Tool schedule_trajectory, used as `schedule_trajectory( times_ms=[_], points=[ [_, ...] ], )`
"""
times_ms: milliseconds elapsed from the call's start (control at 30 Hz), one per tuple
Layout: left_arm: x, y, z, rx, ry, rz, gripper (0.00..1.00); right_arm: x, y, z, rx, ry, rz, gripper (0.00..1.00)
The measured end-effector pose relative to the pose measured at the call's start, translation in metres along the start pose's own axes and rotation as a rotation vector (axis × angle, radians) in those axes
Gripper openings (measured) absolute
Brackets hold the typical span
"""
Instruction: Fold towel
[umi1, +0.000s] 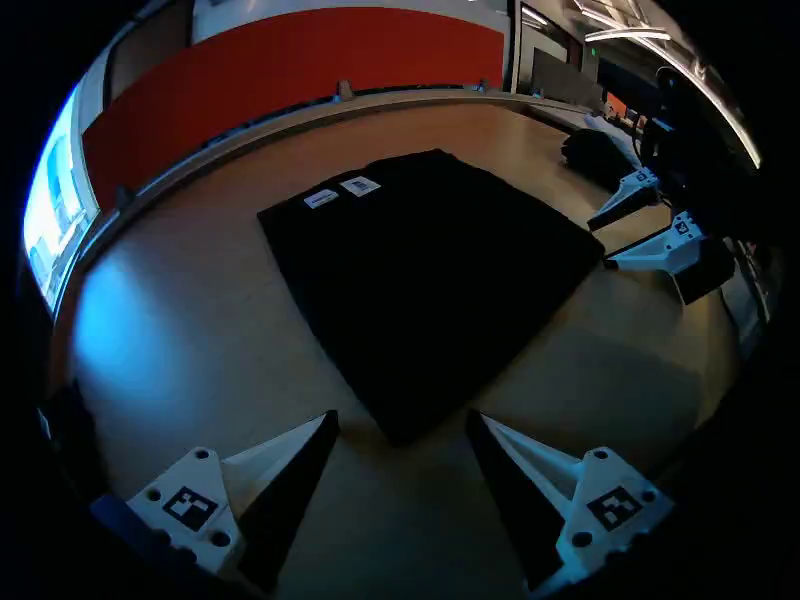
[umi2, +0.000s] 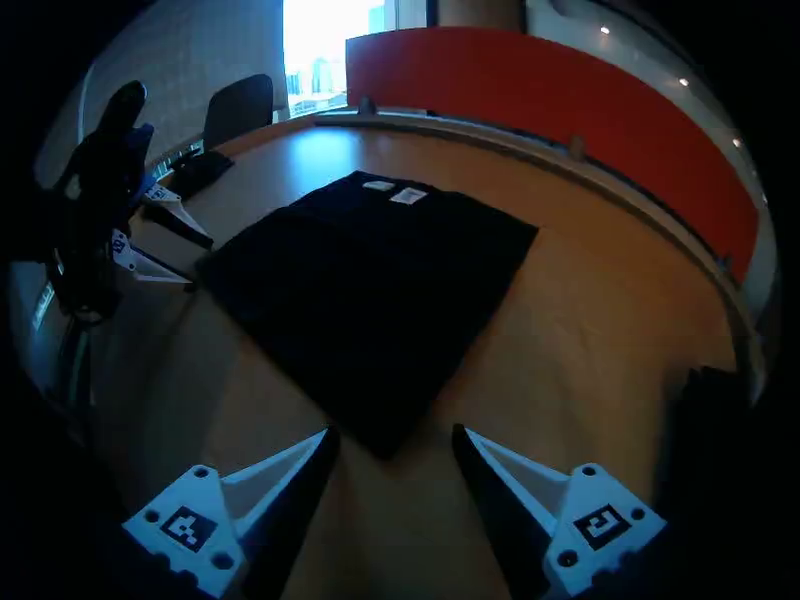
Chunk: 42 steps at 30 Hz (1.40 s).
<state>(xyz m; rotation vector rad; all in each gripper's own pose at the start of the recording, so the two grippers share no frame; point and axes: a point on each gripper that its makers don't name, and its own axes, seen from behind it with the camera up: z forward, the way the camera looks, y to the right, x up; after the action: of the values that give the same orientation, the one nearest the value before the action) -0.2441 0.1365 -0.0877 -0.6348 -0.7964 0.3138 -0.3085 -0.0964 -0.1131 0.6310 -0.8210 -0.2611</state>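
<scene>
Both claws, the left gripper (umi1: 400, 416) and right gripper (umi2: 394, 430), stand spread and empty, each just short of a corner of the towel (umi1: 430, 270) lying flat on the table (umi1: 180, 330), so folding seems wholly left to do.

1. The towel (umi1: 430, 280) is black all over, with 2 small white tags (umi1: 340, 192) on it.
2. The table (umi1: 200, 300) is light brown wood.
3. The wall panel (umi1: 300, 70) is bright red.
4. The left gripper (umi1: 400, 432) is white with black insides, and has a black-and-white square pattern on each side.
5. The right gripper (umi2: 392, 438) has the same colours.
6. The chair (umi2: 240, 105) is black.
</scene>
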Motion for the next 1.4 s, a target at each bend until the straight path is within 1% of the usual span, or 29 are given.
schedule_trajectory(
  times_ms=[67, 133, 200, 333, 367, 467, 533, 667, 733, 867, 933, 1000, 1067, 1200, 1267, 1400],
  points=[
    [0.000, 0.000, 0.000, 0.000, -0.002, -0.003, 0.94, 0.001, 0.001, 0.001, 0.000, 0.002, 0.002, 0.83],
    [-0.001, 0.000, 0.000, 0.000, -0.006, -0.006, 0.93, 0.001, 0.002, 0.001, -0.002, 0.003, 0.007, 0.77],
    [-0.001, 0.000, 0.000, 0.001, -0.012, -0.008, 0.90, 0.002, 0.004, 0.001, -0.004, 0.003, 0.013, 0.72],
    [0.000, 0.000, 0.000, 0.007, -0.020, -0.016, 0.78, 0.002, 0.003, 0.001, 0.009, 0.001, 0.016, 0.62],
    [0.001, -0.001, 0.000, 0.009, -0.020, -0.019, 0.77, 0.001, 0.002, 0.000, 0.012, 0.000, 0.015, 0.59],
    [0.000, -0.001, 0.000, 0.014, -0.020, -0.026, 0.73, 0.001, -0.001, 0.000, 0.024, 0.000, 0.006, 0.52],
    [0.000, -0.001, 0.000, 0.015, -0.021, -0.026, 0.72, 0.001, -0.003, 0.000, 0.027, -0.001, -0.003, 0.51],
    [0.000, -0.001, 0.000, 0.014, -0.023, -0.023, 0.68, 0.001, -0.004, 0.000, 0.023, -0.002, -0.023, 0.43],
    [0.000, -0.001, 0.000, 0.013, -0.024, -0.021, 0.66, 0.001, -0.004, 0.000, 0.022, -0.004, -0.028, 0.35],
    [0.000, 0.001, 0.001, 0.011, -0.025, -0.016, 0.54, 0.001, -0.004, 0.000, 0.022, -0.007, -0.034, 0.33],
    [0.000, 0.002, 0.001, 0.010, -0.025, -0.011, 0.52, 0.001, -0.004, 0.000, 0.021, -0.009, -0.037, 0.33],
    [0.000, 0.004, 0.001, 0.009, -0.025, -0.006, 0.46, 0.001, -0.004, 0.000, 0.021, -0.010, -0.039, 0.32],
    [0.000, 0.004, 0.001, 0.010, -0.026, -0.006, 0.45, 0.001, -0.005, 0.000, 0.024, -0.012, -0.038, 0.30],
    [0.000, 0.004, 0.001, 0.011, -0.029, -0.016, 0.44, 0.001, -0.007, 0.000, 0.030, -0.014, -0.033, 0.21],
    [0.000, 0.004, 0.001, 0.012, -0.031, -0.019, 0.42, 0.002, -0.007, 0.000, 0.030, -0.014, -0.029, 0.20],
    [0.000, 0.003, 0.001, 0.013, -0.033, -0.018, 0.42, 0.002, -0.007, -0.001, 0.029, -0.015, -0.025, 0.20]
  ],
)
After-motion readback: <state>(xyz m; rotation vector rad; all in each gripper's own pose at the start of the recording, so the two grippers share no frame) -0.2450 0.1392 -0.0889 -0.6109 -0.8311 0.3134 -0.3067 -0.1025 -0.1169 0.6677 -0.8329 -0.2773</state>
